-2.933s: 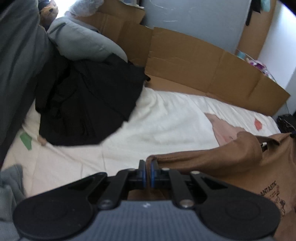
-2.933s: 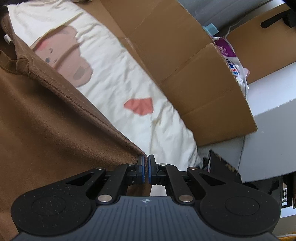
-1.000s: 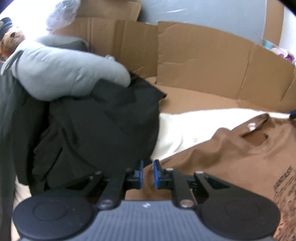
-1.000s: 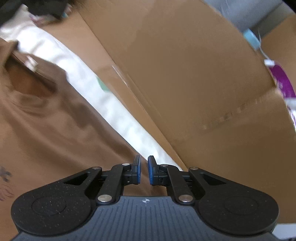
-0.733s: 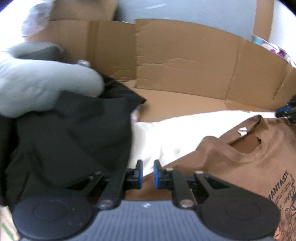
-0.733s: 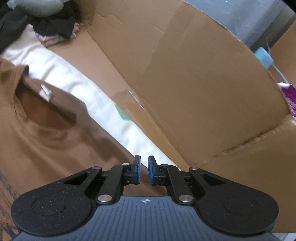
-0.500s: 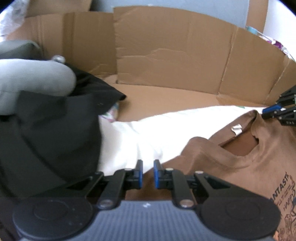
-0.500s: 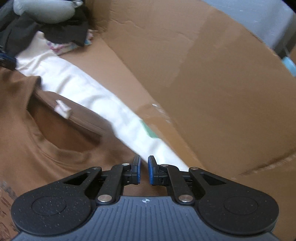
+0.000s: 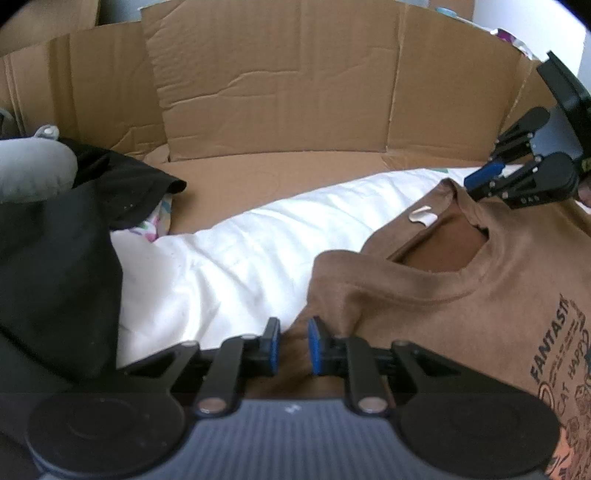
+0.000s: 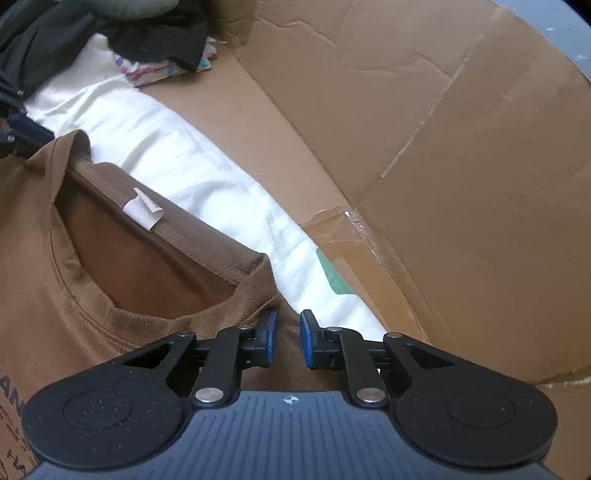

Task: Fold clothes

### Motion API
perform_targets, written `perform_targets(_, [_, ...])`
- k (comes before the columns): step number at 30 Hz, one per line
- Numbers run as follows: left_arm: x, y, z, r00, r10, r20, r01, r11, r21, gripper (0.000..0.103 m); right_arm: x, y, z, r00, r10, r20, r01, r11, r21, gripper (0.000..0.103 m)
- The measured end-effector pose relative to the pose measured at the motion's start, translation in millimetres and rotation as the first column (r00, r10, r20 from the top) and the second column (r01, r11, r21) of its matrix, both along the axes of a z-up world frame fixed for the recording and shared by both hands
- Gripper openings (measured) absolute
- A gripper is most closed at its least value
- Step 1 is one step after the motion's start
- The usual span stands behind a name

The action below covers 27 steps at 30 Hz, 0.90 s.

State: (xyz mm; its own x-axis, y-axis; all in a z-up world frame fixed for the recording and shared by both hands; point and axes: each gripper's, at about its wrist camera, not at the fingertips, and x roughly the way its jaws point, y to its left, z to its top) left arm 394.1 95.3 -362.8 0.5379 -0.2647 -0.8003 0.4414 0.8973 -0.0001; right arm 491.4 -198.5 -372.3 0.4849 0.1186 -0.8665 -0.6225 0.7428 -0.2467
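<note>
A brown T-shirt (image 9: 443, 295) (image 10: 74, 295) with dark print lies front up on the white sheet (image 9: 240, 258) (image 10: 166, 147), its collar and white neck label (image 10: 142, 212) toward the cardboard. My left gripper (image 9: 293, 328) is at the shirt's left shoulder and my right gripper (image 10: 284, 321) is at its right shoulder. The jaws of both are opening. Brown cloth lies in each gap, with the pads standing off it. The left wrist view shows the right gripper (image 9: 480, 181) beside the collar.
A cardboard wall (image 9: 277, 92) (image 10: 443, 147) stands along the far edge of the sheet, with a flat flap at its foot. A heap of black clothes (image 9: 55, 258) (image 10: 155, 33) and a grey bundle (image 9: 29, 173) lies to the left, over a patterned cloth (image 10: 166, 70).
Both grippers came down and forward toward the cardboard with the shirt's shoulders. The shirt now lies flat on the sheet, and both pairs of jaws have widened.
</note>
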Motion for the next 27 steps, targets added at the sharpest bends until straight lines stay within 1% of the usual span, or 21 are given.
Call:
perform_targets(1, [4.7,0.0,-2.6,1.000,-0.001,-0.002,0.001,1.000,-0.006,0.023,1.1,0.6,-0.8,1.000,0.014,-0.003,-0.014,1.000,-0.004,0.025])
perform_targets(3, [9.0,-2.2,-3.4,1.000,-0.013,-0.002,0.013,1.000,-0.004,0.031,3.7,1.7,-2.1,0.999,0.043,-0.008,-0.043,0.999,-0.016,0.030])
perform_targets(4, [11.5,-3.8,-3.5,1.000,-0.024,-0.004,0.024,1.000,-0.002,0.033,5.9,0.9,-2.1,0.999,0.048,-0.017,-0.048,0.999,-0.014,0.034])
perform_targets(8, [16.9,-14.9,-1.1,0.994,-0.100,-0.033,0.100,0.995,-0.001,0.033,16.4,-6.3,-0.4,0.996,0.044,-0.073,-0.043,0.999,0.023,0.035])
perform_targets(10, [17.4,-21.4,-0.8,0.989,-0.142,-0.034,0.143,0.990,0.018,0.033,17.9,-8.4,0.7,0.994,0.055,-0.099,-0.051,0.998,0.037,0.035])
perform_targets(14, [23.2,-23.3,-6.4,0.987,-0.149,-0.061,0.150,0.989,0.008,0.033,12.4,-7.9,-0.1,0.990,0.099,-0.100,-0.097,0.995,0.026,0.036])
perform_targets(17, [27.5,-24.7,-8.9,0.985,-0.157,-0.071,0.157,0.988,-0.006,0.034,13.7,-8.5,-1.1,0.991,0.086,-0.103,-0.082,0.996,0.037,0.036])
perform_targets(19, [30.8,-26.9,-9.9,0.981,-0.178,-0.080,0.178,0.984,-0.012,0.034,15.3,-10.6,-1.4,0.991,0.082,-0.110,-0.077,0.996,0.051,0.037])
perform_targets(20, [32.5,-28.6,-10.5,0.977,-0.195,-0.082,0.195,0.981,-0.011,0.033,16.1,-11.7,-1.5,0.990,0.081,-0.114,-0.075,0.995,0.059,0.037])
perform_targets(21, [34.0,-30.2,-11.0,0.974,-0.211,-0.084,0.211,0.977,-0.009,0.030,17.0,-13.0,-1.7,0.990,0.083,-0.118,-0.076,0.995,0.065,0.037])
perform_targets(22, [34.7,-31.2,-10.8,0.970,-0.230,-0.084,0.230,0.973,-0.007,0.028,18.2,-13.7,-1.7,0.988,0.086,-0.126,-0.078,0.994,0.072,0.036])
perform_targets(23, [35.2,-32.0,-10.3,0.966,-0.247,-0.082,0.247,0.969,-0.005,0.021,19.6,-14.1,-1.5,0.987,0.090,-0.135,-0.079,0.994,0.080,0.029])
perform_targets(24, [34.8,-32.1,-7.7,0.963,-0.258,-0.073,0.259,0.966,-0.001,0.010,20.6,-13.7,-1.1,0.985,0.095,-0.145,-0.083,0.993,0.084,0.026])
perform_targets(25, [34.0,-32.2,-4.9,0.961,-0.269,-0.062,0.270,0.963,0.007,0.008,19.6,-11.7,-0.3,0.984,0.105,-0.147,-0.094,0.992,0.080,0.014])
perform_targets(26, [32.1,-31.9,-0.4,0.961,-0.273,-0.038,0.275,0.961,0.028,0.006,17.8,-9.1,0.8,0.982,0.118,-0.146,-0.108,0.991,0.073,0.006])
perform_targets(27, [29.7,-30.2,5.4,0.962,-0.272,-0.005,0.272,0.961,0.046,0.006,14.4,-5.8,2.2,0.982,0.137,-0.133,-0.131,0.990,0.051,0.003])
